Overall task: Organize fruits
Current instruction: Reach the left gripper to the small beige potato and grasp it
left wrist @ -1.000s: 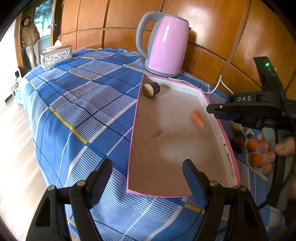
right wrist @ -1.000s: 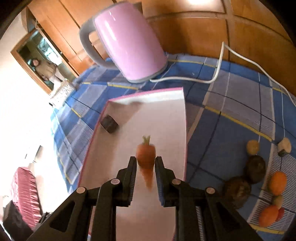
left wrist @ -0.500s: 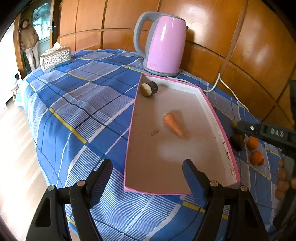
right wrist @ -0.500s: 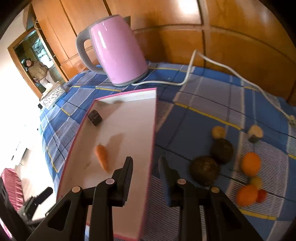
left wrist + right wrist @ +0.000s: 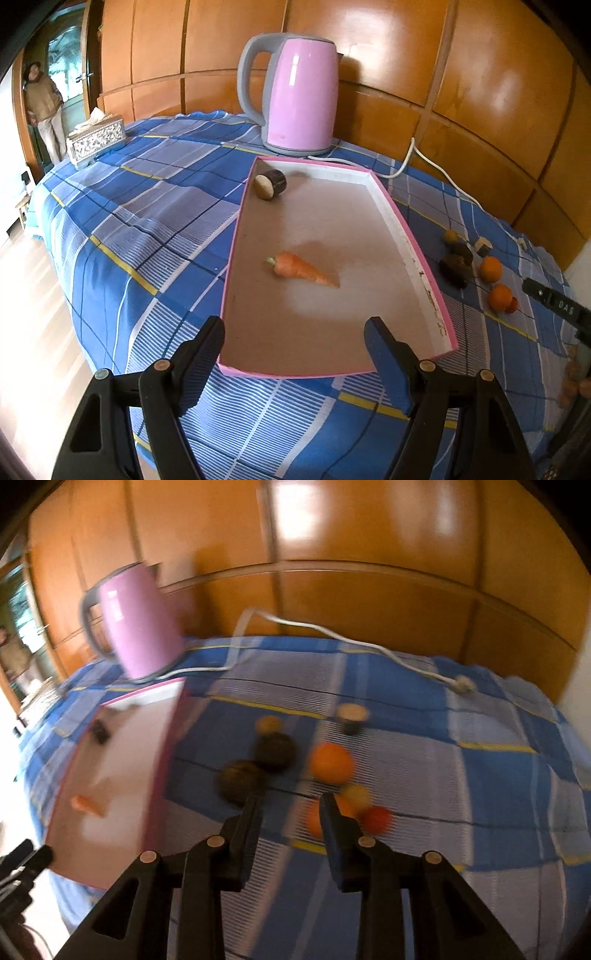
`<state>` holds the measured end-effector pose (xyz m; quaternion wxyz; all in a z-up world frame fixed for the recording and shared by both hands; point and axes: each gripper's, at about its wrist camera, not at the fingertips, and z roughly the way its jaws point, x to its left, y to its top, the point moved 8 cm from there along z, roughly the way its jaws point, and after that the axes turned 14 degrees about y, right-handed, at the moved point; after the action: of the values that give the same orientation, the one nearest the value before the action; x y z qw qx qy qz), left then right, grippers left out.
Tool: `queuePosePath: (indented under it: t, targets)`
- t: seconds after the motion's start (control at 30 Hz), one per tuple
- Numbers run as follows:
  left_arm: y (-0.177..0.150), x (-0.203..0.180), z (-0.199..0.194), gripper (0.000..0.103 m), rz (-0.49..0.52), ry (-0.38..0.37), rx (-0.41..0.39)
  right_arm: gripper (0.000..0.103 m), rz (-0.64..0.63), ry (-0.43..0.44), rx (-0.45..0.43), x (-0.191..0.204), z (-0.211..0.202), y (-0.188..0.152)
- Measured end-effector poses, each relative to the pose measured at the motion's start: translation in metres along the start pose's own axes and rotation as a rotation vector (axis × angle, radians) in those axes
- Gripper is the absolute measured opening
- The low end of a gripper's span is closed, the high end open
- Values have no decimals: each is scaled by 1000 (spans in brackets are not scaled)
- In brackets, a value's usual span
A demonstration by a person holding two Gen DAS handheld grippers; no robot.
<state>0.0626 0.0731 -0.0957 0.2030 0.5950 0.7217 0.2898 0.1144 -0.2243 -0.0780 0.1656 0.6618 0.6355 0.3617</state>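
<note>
A pink-rimmed tray [image 5: 424, 266] lies on the blue plaid cloth. In it are an orange carrot [image 5: 301, 271] and a dark round piece with a pale cut face [image 5: 269, 183]. My left gripper [image 5: 295, 339] is open and empty, just before the tray's near edge. My right gripper [image 5: 291, 806] is open and empty, above the loose fruit right of the tray: two dark brown fruits [image 5: 240, 781], two oranges [image 5: 330, 762], a red one [image 5: 376, 818] and small yellow ones. The right wrist view is blurred. The tray [image 5: 162, 760] and carrot [image 5: 86, 805] show at its left.
A pink kettle [image 5: 299, 96] stands behind the tray, its white cord [image 5: 410, 158] trailing right across the cloth. A patterned tissue box [image 5: 96, 138] sits far left. Wooden panels back the table. A person stands in the doorway [image 5: 42, 107].
My right gripper let go of the carrot, which now lies in the tray. The gripper opened and swung right, over the loose fruit. My left gripper stayed in place.
</note>
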Motion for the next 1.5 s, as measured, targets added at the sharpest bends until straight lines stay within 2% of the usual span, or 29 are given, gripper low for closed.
queuePosePath:
  t: [0.23,0.3,0.5,0.67,0.8,0.9,1.0,1.13,1.33,1.43,1.5]
  targets:
    - [-2,-11,-5,78,30,-9,-6,32,86,-142,-17,-66,-21,-22]
    - [-2,-13,-5,83,37,-15,-5,32,122,-170,-18,-84,-26,-29]
    - [1,-27,-9,82,85,-50,-18,32,217,-325,-42,-142,-44,-45]
    - [5,-40,-9,80,105,-92,-8,32,272,-410,-58,-177,-51,-60]
    - [8,-55,-14,79,156,-127,-21,35,314,-414,-49,-192,-45,-73]
    - [13,-71,-16,79,197,-167,-22,36,275,-440,-68,-191,-44,-74]
    - [20,-91,-18,70,248,-225,-15,37,272,-444,-72,-191,-44,-74]
    - [29,-123,-17,64,322,-303,4,38,277,-439,-82,-191,-45,-74]
    - [35,-162,-5,59,419,-312,37,38,280,-434,-91,-191,-45,-73]
    - [42,-175,6,57,420,-340,86,38,283,-432,-93,-191,-45,-74]
    - [49,-185,13,48,433,-343,97,38,282,-432,-94,-191,-45,-73]
